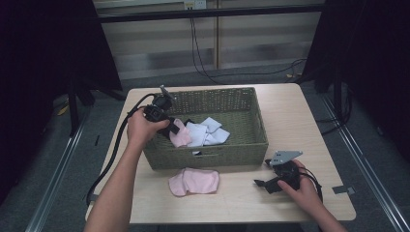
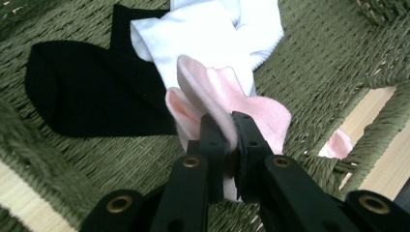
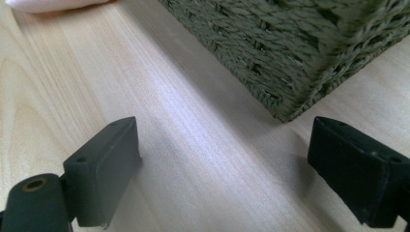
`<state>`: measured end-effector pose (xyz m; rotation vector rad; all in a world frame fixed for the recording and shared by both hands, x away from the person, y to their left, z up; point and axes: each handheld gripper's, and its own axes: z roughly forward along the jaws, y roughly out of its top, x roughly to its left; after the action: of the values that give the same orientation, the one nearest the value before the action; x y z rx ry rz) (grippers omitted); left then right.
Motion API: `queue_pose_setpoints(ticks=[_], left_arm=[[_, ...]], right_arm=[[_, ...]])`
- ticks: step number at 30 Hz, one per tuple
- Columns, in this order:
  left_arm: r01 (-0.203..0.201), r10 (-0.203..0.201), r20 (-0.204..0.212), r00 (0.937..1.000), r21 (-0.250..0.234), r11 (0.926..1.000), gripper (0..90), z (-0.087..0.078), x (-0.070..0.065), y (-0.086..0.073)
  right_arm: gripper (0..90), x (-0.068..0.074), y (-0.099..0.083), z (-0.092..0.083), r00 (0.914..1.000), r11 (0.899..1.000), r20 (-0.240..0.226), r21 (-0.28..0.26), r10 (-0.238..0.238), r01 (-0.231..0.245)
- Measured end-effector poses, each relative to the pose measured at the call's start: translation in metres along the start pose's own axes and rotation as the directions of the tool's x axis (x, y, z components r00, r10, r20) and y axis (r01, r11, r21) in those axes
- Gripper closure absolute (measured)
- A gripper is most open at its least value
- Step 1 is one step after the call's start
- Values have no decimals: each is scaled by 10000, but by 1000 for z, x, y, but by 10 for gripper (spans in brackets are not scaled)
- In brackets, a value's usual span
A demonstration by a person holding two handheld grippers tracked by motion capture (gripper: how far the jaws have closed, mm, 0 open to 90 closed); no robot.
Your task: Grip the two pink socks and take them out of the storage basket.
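A green woven basket (image 1: 241, 140) stands mid-table. Inside it lie white socks (image 1: 208, 131), a black sock (image 2: 82, 92) and a pink sock (image 1: 180, 135). My left gripper (image 1: 170, 126) reaches into the basket's left side and is shut on the pink sock (image 2: 227, 96); its jaws pinch the sock's folded edge, which hangs lifted off the basket floor over the white socks (image 2: 203, 34). A second pink sock (image 1: 194, 181) lies flat on the table in front of the basket. My right gripper (image 1: 262, 173) rests on the table at the basket's right front corner (image 3: 290, 82), open, with nothing between its fingers (image 3: 104, 169).
The wooden table (image 1: 300, 121) has bare room right of the basket and along its front edge. A tip of the flat pink sock (image 3: 48, 5) lies at the top left of the right gripper view. Cables trail on the floor behind the table.
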<state>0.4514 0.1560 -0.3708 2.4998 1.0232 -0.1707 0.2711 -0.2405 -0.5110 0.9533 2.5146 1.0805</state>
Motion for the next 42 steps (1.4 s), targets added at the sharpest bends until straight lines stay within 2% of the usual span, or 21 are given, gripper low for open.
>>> queue_pose_setpoints(ticks=[2, 11, 15, 32, 37, 42], left_arm=[[32, -32, -1, 10000, -124, 9999, 842, -2, 0, 0], [12, -12, -9, 10000, -71, 10000, 842, -16, -5, 1], [68, -66, 121, 9999, -153, 9999, 842, -21, -7, 1], [-118, 122, 125, 9998, -334, 9994, 842, -44, -20, 2], [-218, 221, 137, 9997, -253, 9994, 842, -50, -22, 2], [-168, 175, 216, 9996, -310, 9994, 842, -57, -25, 3]], right_arm=[[106, 0, 0, 0, 10000, 10000, -2, -10, -23, 23], [106, 0, 0, 0, 10000, 10000, 5, -16, 6, -6], [106, 0, 0, 0, 10000, 10000, 3, -14, 15, -15], [106, 0, 0, 0, 10000, 10000, 4, -18, -2, 2], [106, 0, 0, 0, 10000, 10000, 5, -19, -2, 2], [106, 0, 0, 0, 10000, 10000, 6, -23, -5, 5]])
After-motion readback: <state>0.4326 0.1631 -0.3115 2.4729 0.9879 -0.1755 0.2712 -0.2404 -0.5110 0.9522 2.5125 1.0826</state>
